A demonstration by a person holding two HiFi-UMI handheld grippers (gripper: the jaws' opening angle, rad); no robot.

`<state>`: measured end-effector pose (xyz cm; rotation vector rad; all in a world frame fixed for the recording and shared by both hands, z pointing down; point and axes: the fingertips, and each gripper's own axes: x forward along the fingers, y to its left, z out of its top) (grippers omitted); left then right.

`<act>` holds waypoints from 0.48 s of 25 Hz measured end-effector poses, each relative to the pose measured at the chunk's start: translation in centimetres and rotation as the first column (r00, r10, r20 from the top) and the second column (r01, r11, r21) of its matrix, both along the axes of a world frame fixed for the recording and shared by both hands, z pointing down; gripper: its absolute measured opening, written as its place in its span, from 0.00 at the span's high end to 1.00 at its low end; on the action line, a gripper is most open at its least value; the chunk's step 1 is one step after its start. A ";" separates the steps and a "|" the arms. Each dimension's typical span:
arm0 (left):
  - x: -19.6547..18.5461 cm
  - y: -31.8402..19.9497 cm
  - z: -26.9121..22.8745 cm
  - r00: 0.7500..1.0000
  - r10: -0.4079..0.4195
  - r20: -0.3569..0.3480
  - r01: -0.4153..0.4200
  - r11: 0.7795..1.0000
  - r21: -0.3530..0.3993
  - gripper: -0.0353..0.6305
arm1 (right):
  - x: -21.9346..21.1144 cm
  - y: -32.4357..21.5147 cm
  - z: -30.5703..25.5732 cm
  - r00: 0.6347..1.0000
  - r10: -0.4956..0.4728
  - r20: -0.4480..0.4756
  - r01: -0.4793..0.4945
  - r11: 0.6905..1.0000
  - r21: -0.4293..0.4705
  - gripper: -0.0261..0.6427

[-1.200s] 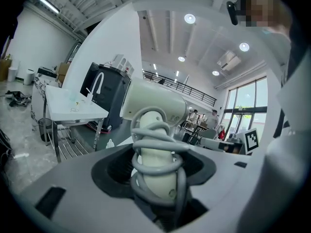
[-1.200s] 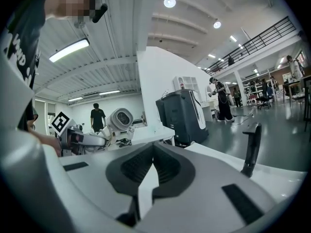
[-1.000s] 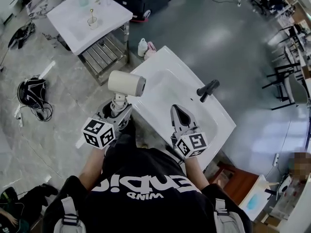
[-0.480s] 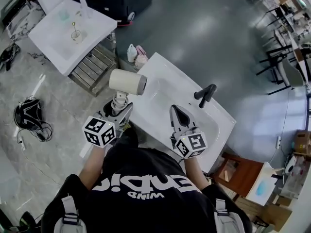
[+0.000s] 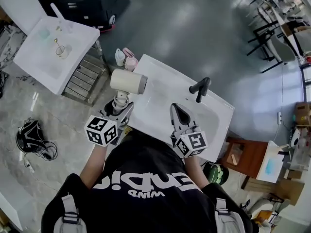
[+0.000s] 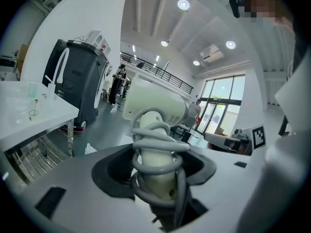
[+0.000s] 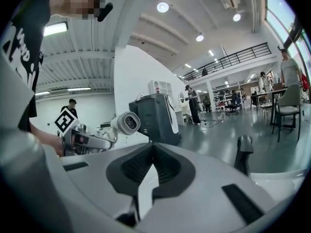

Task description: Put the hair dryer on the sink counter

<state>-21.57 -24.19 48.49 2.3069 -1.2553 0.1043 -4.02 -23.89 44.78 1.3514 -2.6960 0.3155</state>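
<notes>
The cream hair dryer (image 5: 128,81) stands upright with its nozzle pointing right, over the left edge of the white sink counter (image 5: 163,101). My left gripper (image 5: 118,109) is shut on its handle (image 6: 156,166), which has the grey cord coiled round it. The dryer's body (image 6: 155,106) rises above the jaws. My right gripper (image 5: 178,113) hovers over the counter's near side, shut and empty, its tips (image 7: 153,147) meeting. From the right gripper view the dryer (image 7: 125,124) shows at left. The black faucet (image 5: 200,88) stands at the counter's far side.
A second white table (image 5: 34,57) with a small glass and a metal rack (image 5: 80,79) stands at far left. Bottles (image 5: 124,58) sit on the floor by the counter's corner. A dark machine (image 5: 92,1) is behind, a bag with cables (image 5: 31,140) lies left, wooden furniture (image 5: 243,154) is right.
The head view has swung, so the counter and floor slid left and the counter's far corner now lies near the dryer. Both grippers keep their grip and spacing.
</notes>
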 end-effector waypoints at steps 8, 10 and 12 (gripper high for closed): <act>2.0 -1.6 0.3 0.998 0.067 0.005 -0.067 0.998 -0.017 0.54 | 1.9 -1.0 0.1 0.998 0.069 0.008 -0.069 0.998 0.005 0.93; 2.3 -2.0 0.4 0.997 0.077 0.008 -0.076 0.997 -0.023 0.54 | 2.2 -1.3 0.3 0.997 0.077 0.010 -0.077 0.997 0.004 0.93; 2.7 -2.5 0.6 0.996 0.088 0.013 -0.087 0.996 -0.027 0.54 | 2.6 -1.6 0.4 0.996 0.085 0.012 -0.085 0.996 0.004 0.93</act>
